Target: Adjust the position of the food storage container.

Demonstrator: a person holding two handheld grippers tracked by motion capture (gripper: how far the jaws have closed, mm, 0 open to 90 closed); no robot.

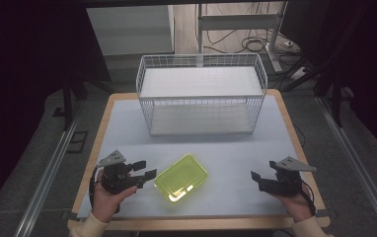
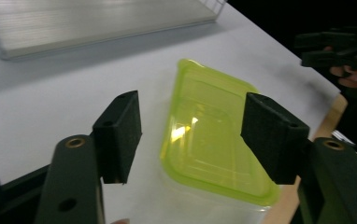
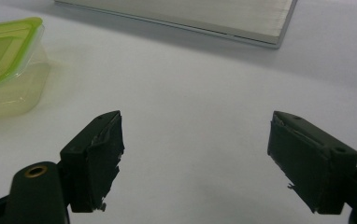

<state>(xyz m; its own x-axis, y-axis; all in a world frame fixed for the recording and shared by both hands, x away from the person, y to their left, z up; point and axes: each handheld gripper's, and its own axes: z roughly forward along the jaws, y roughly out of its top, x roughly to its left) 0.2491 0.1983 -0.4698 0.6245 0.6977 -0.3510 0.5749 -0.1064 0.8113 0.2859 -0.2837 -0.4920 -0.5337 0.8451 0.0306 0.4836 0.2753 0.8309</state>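
A: Where is the green box (image 1: 181,177)?

B: Flat on the bench (image 1: 226,148), near its front edge, lid on, well apart from the wire basket (image 1: 201,94) behind it.

A: And the 2 tongs?

B: Left tongs (image 1: 143,173): spread, just beside the box's left end, nothing between the jaws. Right tongs (image 1: 256,178): spread, empty, well apart from the box on its right.

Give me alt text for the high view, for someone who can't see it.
A lime-green lidded container lies on a white table between two hand-held grippers, the left gripper open just beside it and the right gripper open farther off. Behind stands a white wire basket.
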